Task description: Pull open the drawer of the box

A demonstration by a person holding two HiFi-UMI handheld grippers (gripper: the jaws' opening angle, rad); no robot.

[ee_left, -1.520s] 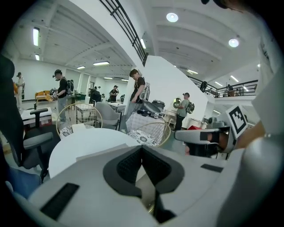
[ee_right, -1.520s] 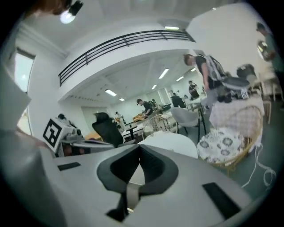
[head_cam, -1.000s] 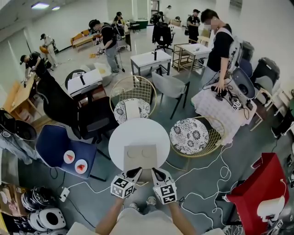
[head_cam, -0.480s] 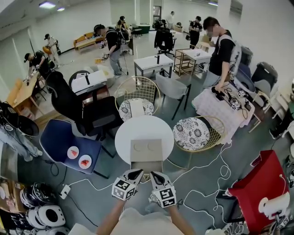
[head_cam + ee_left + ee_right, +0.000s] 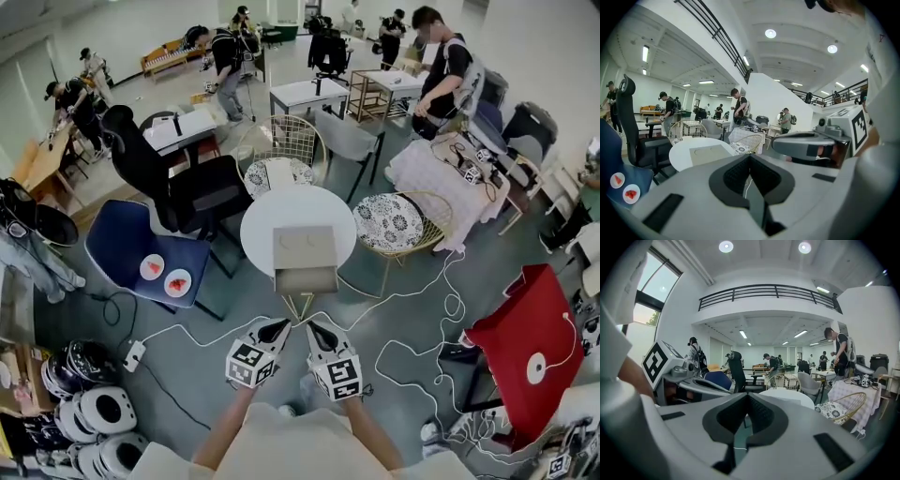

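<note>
Backed well away from the round white tabletop (image 5: 258,225), the left hand-held gripper (image 5: 277,328) and right hand-held gripper (image 5: 317,330) now hang with jaws together, holding nothing. At the tabletop's near edge, the flat tan cardboard box (image 5: 305,246) shows its drawer (image 5: 307,279) pulled out; the task looks done.

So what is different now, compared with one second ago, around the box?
The drawer has slid out of the box toward the person. The left gripper and right gripper have drawn back from it, shut on nothing. The box stays on the round table.
</note>
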